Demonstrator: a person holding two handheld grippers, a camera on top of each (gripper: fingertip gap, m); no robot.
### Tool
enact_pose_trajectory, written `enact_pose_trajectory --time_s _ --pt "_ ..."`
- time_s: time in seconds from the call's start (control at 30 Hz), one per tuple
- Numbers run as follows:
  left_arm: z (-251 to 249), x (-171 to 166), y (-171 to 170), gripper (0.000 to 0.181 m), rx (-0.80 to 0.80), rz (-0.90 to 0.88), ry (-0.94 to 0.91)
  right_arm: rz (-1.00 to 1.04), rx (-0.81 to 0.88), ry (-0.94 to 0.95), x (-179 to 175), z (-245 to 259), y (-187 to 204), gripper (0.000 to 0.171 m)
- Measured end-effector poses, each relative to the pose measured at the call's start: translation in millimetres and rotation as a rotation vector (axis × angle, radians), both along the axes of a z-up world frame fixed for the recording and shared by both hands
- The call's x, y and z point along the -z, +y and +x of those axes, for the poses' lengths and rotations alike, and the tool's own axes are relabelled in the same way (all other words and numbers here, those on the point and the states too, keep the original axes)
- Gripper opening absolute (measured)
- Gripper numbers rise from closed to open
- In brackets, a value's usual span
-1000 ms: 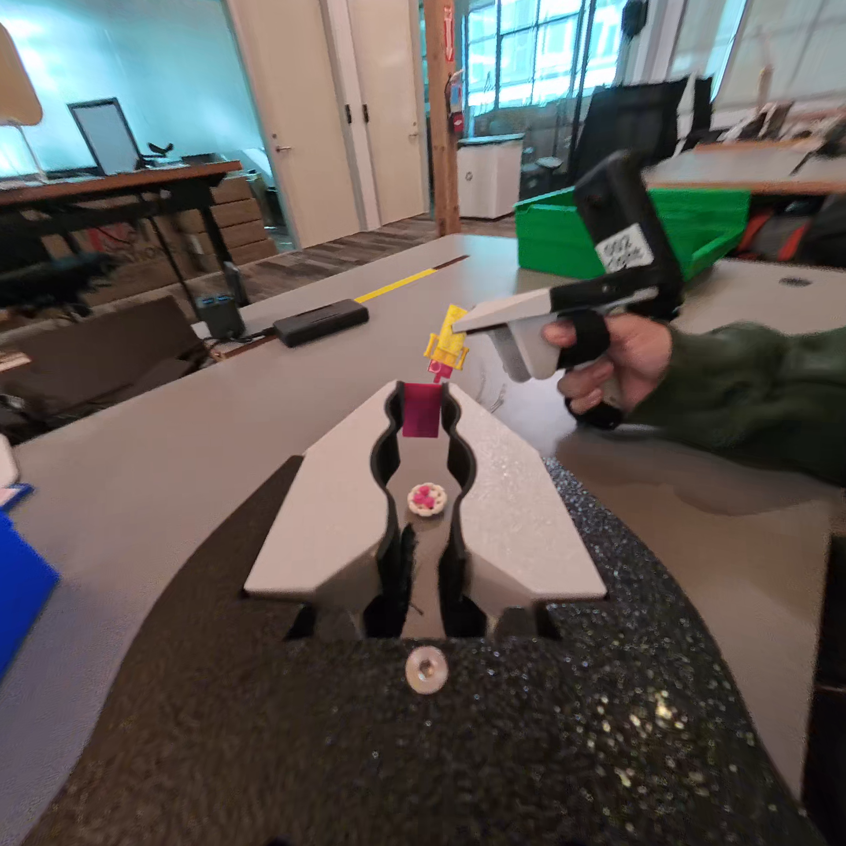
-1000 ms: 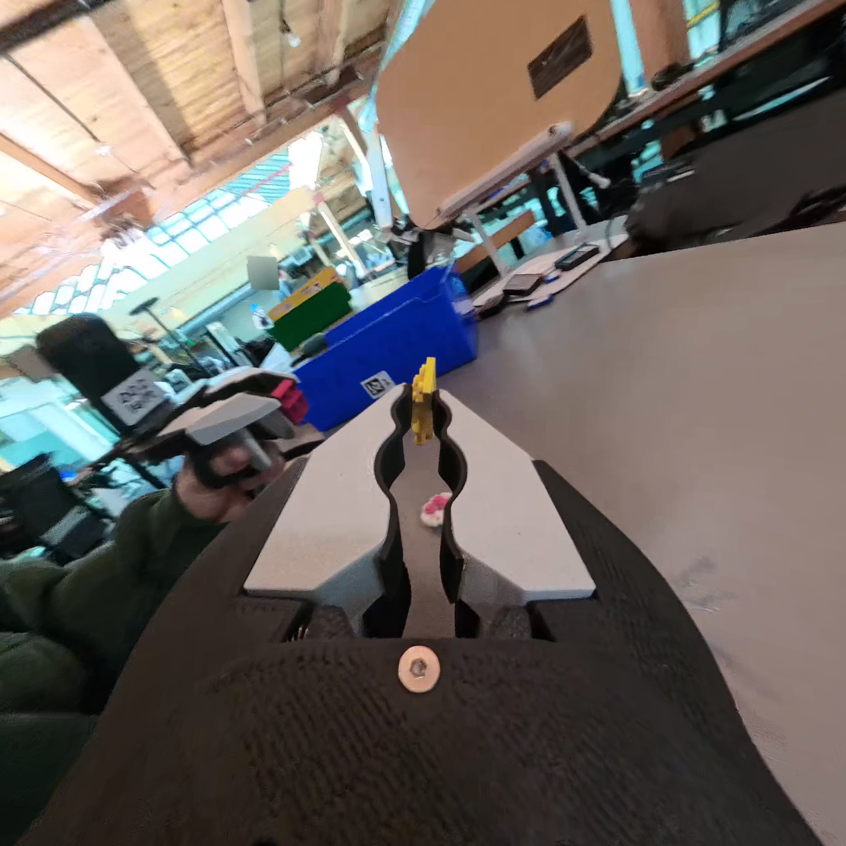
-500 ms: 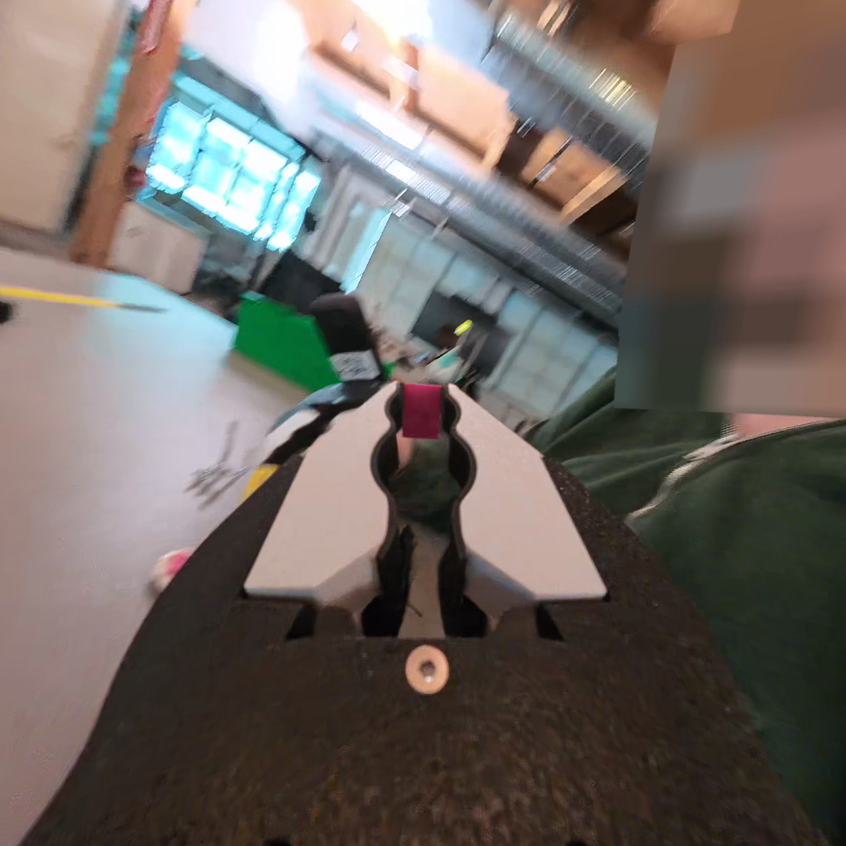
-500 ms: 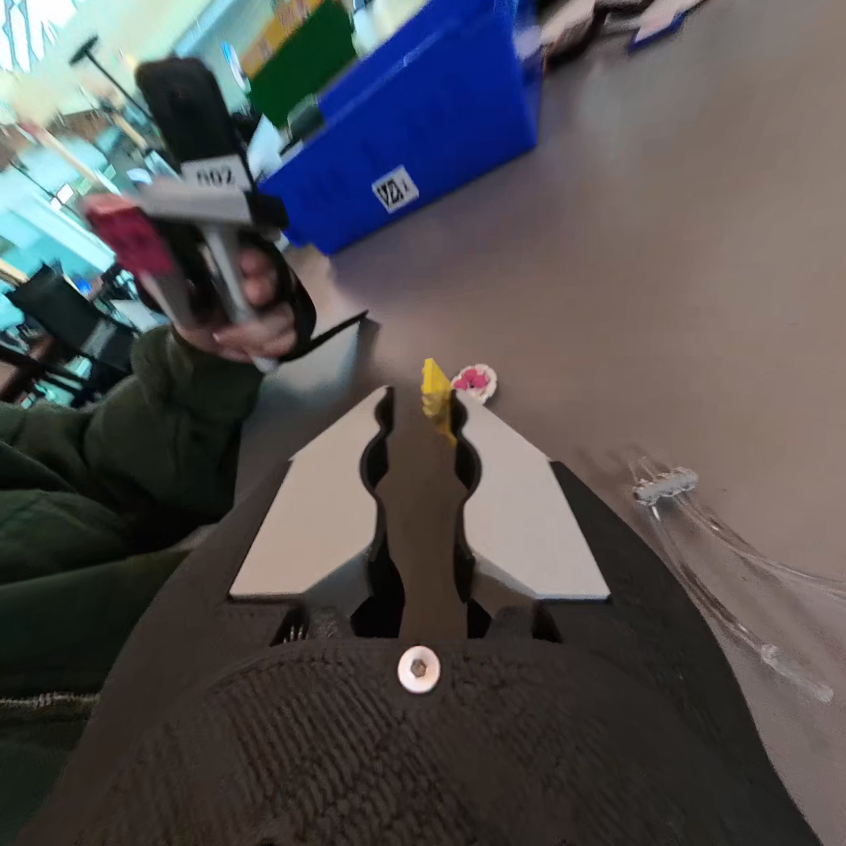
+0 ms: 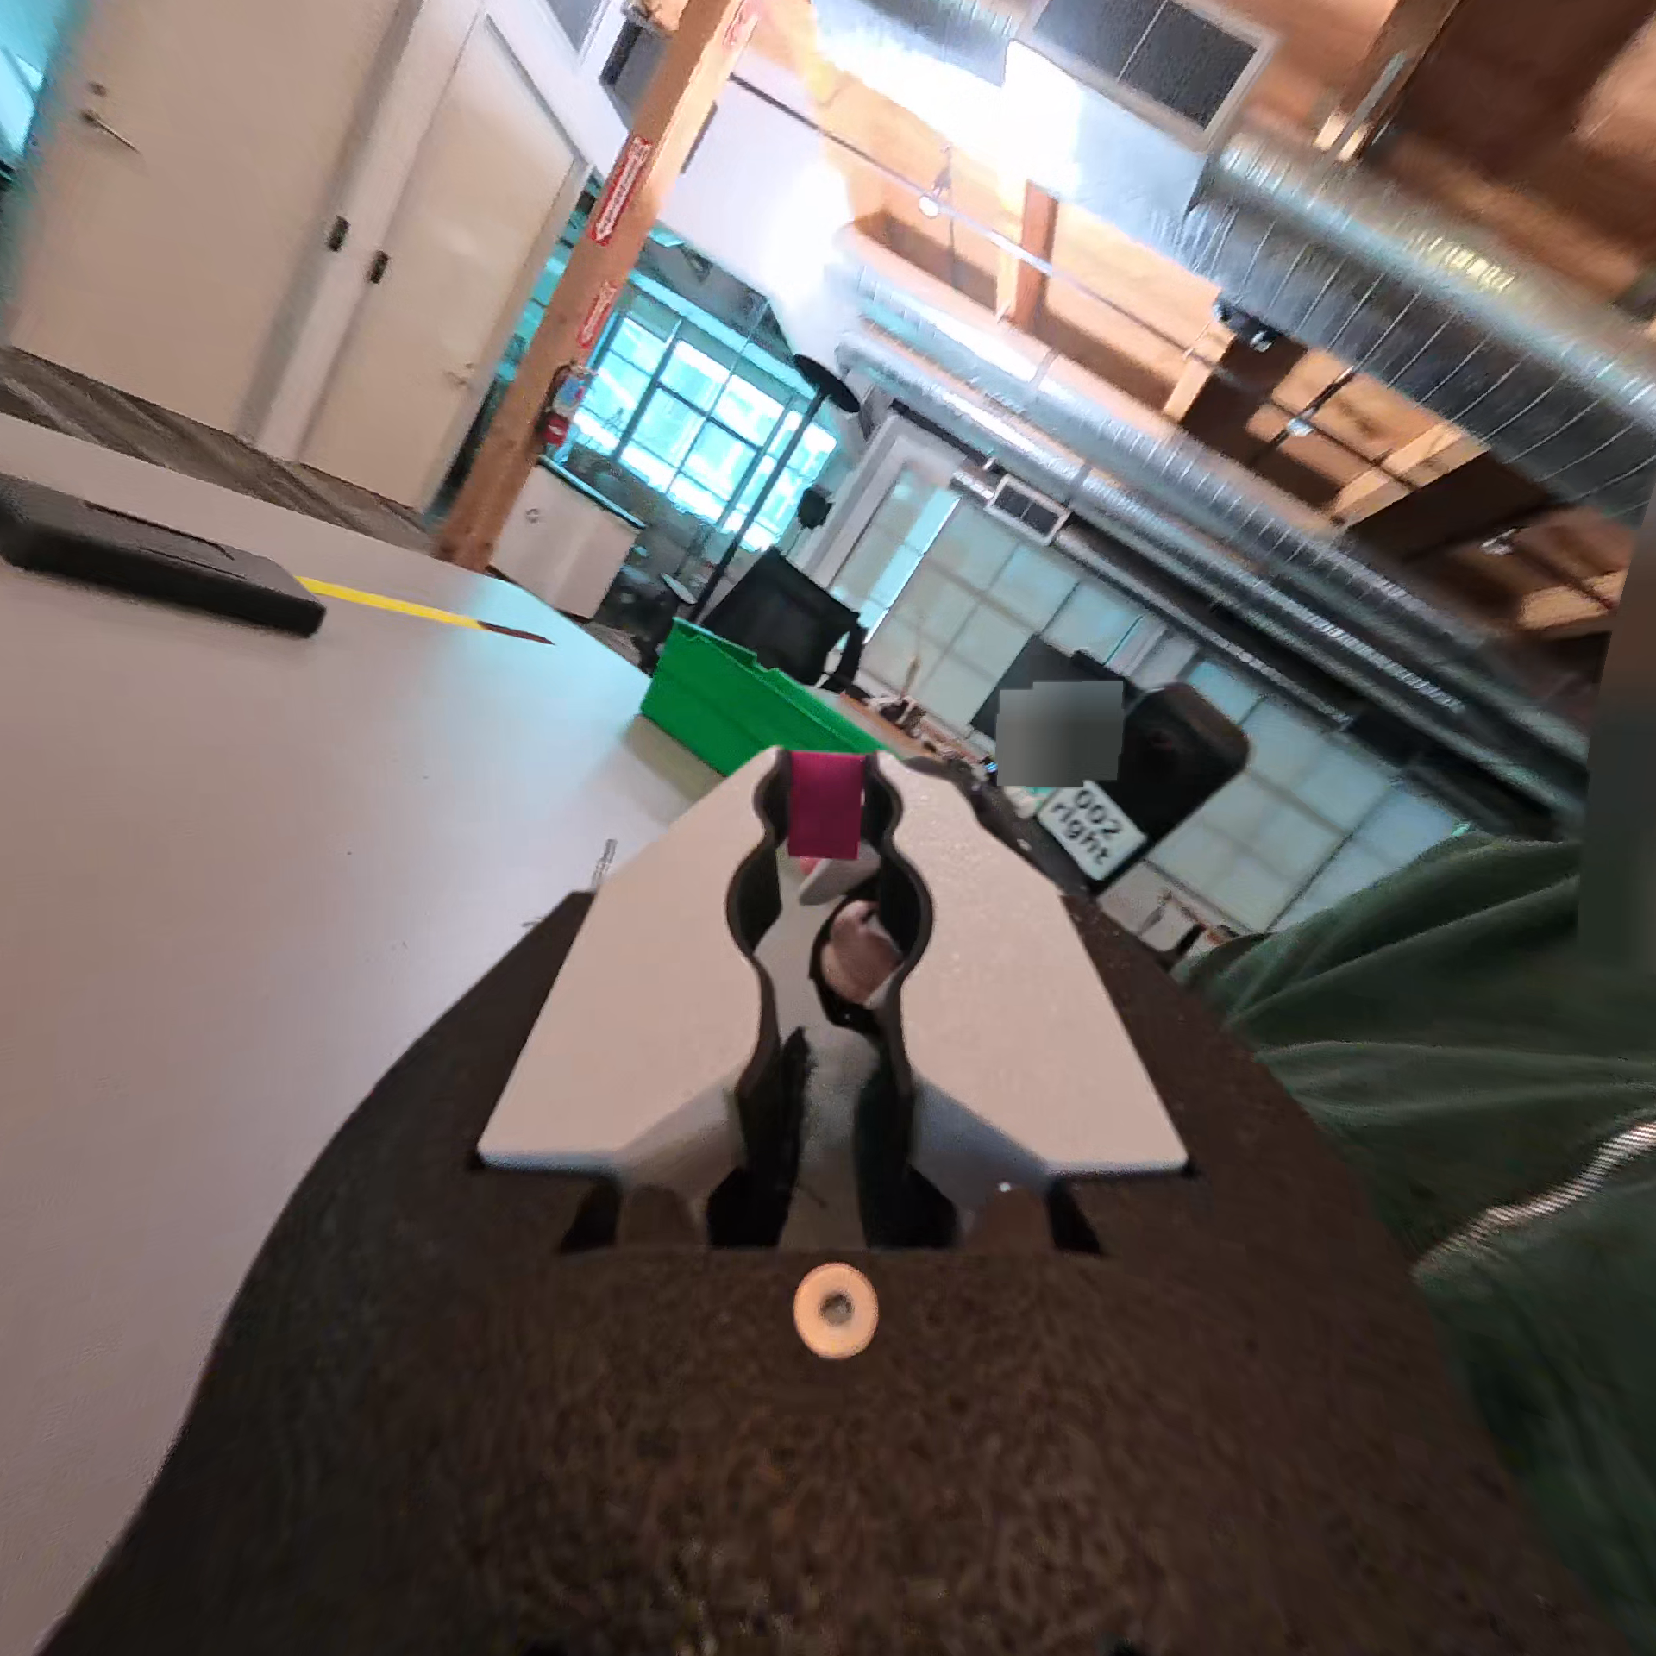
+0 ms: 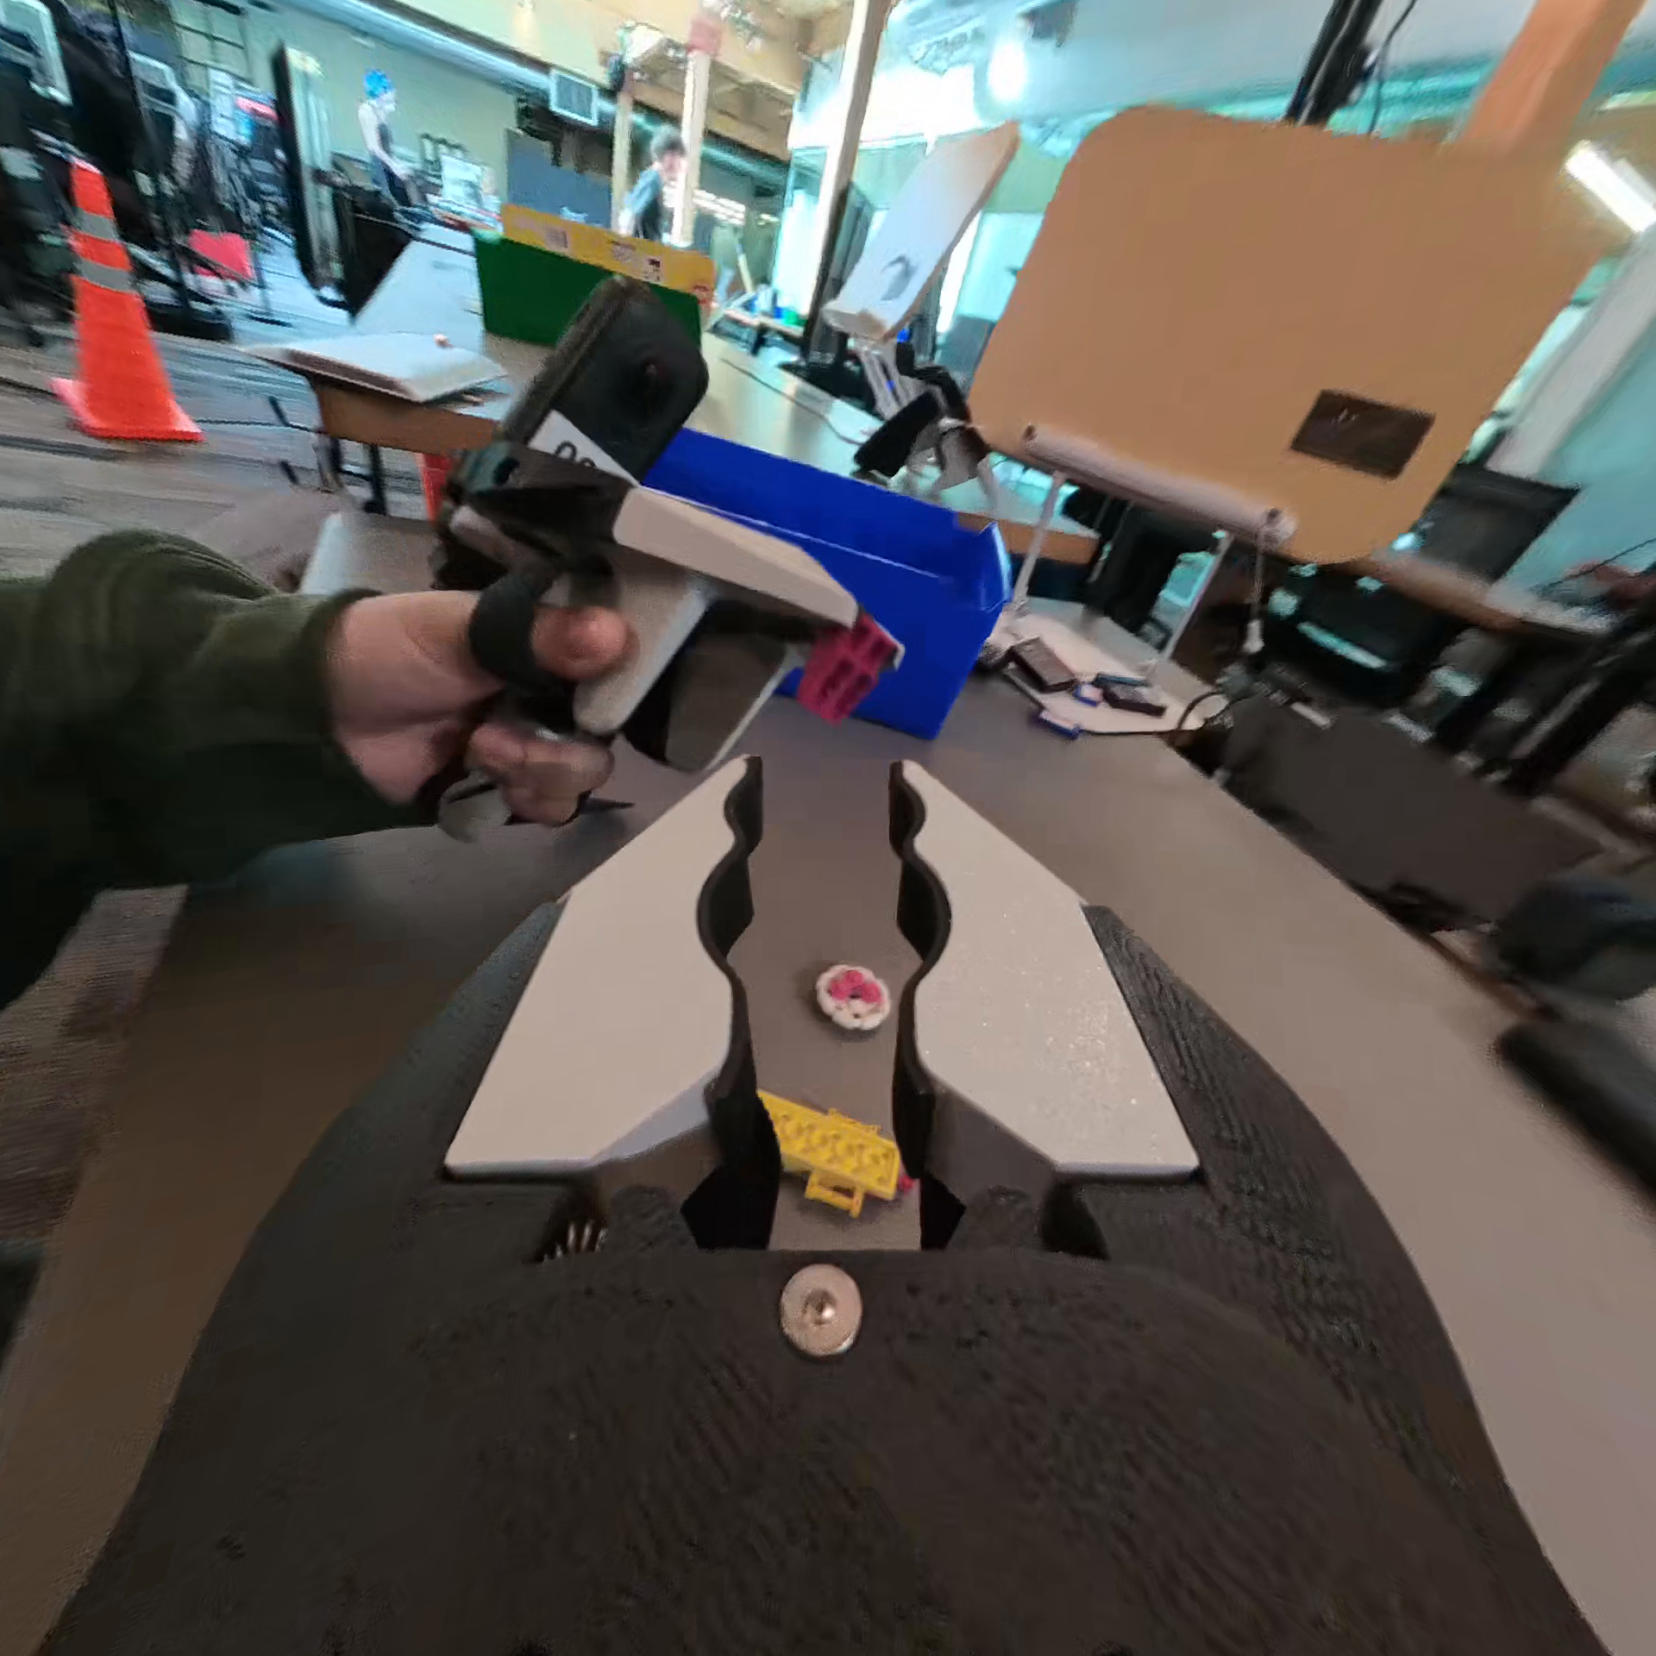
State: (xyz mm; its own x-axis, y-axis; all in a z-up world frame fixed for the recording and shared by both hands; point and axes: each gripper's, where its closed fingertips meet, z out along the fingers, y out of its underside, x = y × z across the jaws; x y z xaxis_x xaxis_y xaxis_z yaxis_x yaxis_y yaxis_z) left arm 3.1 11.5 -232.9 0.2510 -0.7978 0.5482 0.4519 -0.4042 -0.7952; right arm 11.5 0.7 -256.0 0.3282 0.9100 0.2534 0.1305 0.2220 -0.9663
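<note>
Left gripper [image 5: 826, 802] tight on magenta brick [image 5: 824, 804]; right gripper [image 6: 826, 780] spread wide above yellow piece [image 6: 838, 1156], empty.

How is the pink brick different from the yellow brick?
The pink brick is pinched in the left tongs, up in the air; the yellow brick lies loose on the table, between the open right tongs. The pink brick looks plain and blocky; the yellow brick is flatter, with a little clip on its edge. Both are small plastic toy pieces.
</note>
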Motion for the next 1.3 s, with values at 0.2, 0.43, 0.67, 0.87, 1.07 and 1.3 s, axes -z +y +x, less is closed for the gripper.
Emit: enact_pose_trajectory --time_s 0.2,0.43,0.67,0.87,1.07,1.3 --pt "26.0 11.8 7.4 0.013 -0.143 0.052 0.206 0.001 0.098 0.001 2.7 5.5 12.1 0.008" --pt "23.0 12.1 8.6 0.016 -0.136 0.002 0.176 -0.283 -0.069 0.159 0.6 9.1 12.7 0.002" --pt "17.0 16.9 8.1 0.015 -0.061 -0.072 0.108 -0.462 -0.154 0.219 5.7 7.4 15.0 0.003" --pt "-77.5 -31.7 38.7 0.013 -0.393 0.086 0.264 -0.467 -0.103 0.248 3.8 17.9 26.7 0.006" --pt "-269.8 -60.4 81.0 0.013 -1.018 -0.039 0.774 -0.464 -0.086 0.216 8.4 16.3 27.4 0.006" --pt "-342.8 -6.6 84.0 0.063 -0.985 -0.495 0.781 -0.455 -0.074 0.189 11.7 15.8 27.7 0.005"
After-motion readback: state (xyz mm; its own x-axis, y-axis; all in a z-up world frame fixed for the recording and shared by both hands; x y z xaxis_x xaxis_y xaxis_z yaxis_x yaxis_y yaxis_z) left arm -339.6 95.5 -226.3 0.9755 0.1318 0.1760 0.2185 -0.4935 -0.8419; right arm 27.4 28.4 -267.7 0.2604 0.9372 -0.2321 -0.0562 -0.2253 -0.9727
